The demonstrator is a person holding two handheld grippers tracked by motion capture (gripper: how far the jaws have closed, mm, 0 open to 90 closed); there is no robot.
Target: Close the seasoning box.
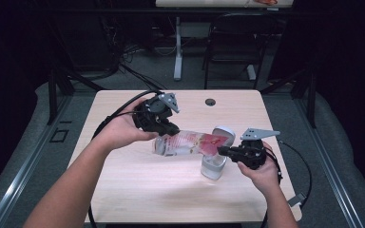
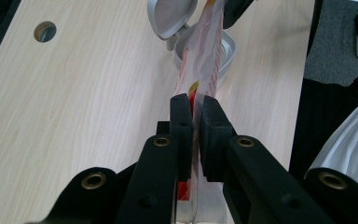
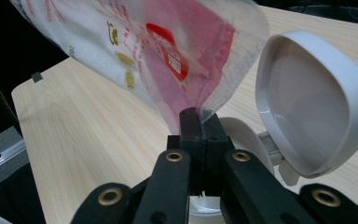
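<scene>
Left gripper point(image 1: 173, 129), jaws clamped, points toward 4 o'clock from the left hand point(image 1: 123, 129). Right gripper point(image 1: 222, 151), jaws clamped, points toward 9 o'clock from the right hand point(image 1: 262, 171).

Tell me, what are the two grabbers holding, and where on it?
Both hold one clear plastic bag with red print. The left gripper pinches one end of it; the right gripper pinches the other end, over the open white container.

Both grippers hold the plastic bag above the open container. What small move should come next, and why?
Probably tilt the bag by raising the left gripper, since the right gripper already pinches its other end just over the open white container with its lid up.
</scene>
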